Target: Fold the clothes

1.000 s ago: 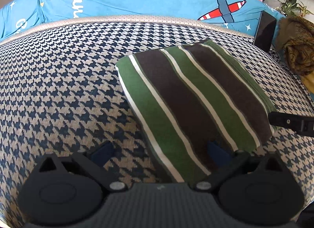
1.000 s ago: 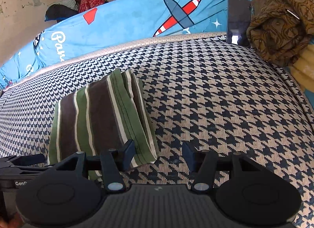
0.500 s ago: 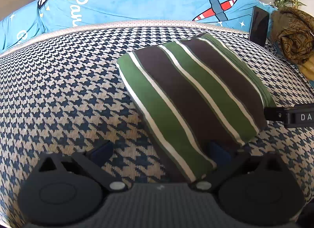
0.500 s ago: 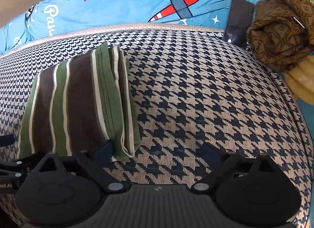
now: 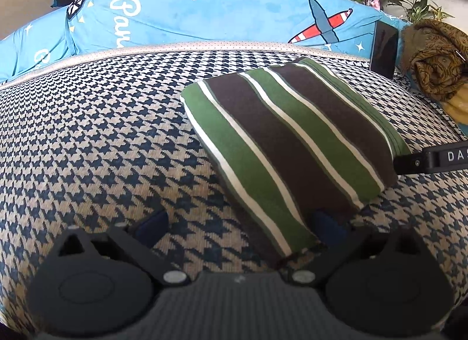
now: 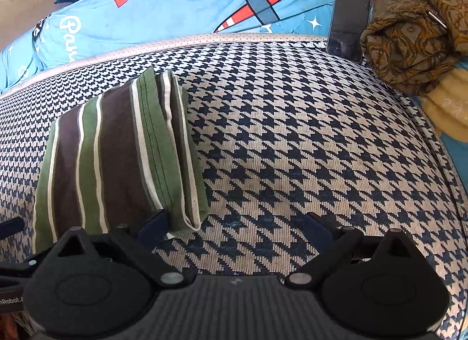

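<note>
My right view showed folded striped garment (image 6: 117, 158) layered edge; left hid it. Left hand-held gripper (image 5: 237, 223), right hand-held gripper (image 6: 234, 223) both spread apart, low.

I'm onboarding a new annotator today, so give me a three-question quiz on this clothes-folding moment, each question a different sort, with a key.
1. True or false: the striped garment lies folded on the houndstooth cushion.
2. Multiple choice: what is the right gripper doing? A) clamped on the garment B) jaws spread, nothing between them C) holding the phone
3. Fill in: the brown patterned cloth sits bunched at the cushion's far ____ corner.

Key
1. True; it is a compact stack of layers.
2. B; the left gripper is open as well, and only the garment's near corner reaches its right finger.
3. Right, beside the phone leaning against the blue airplane-print blanket.
</note>
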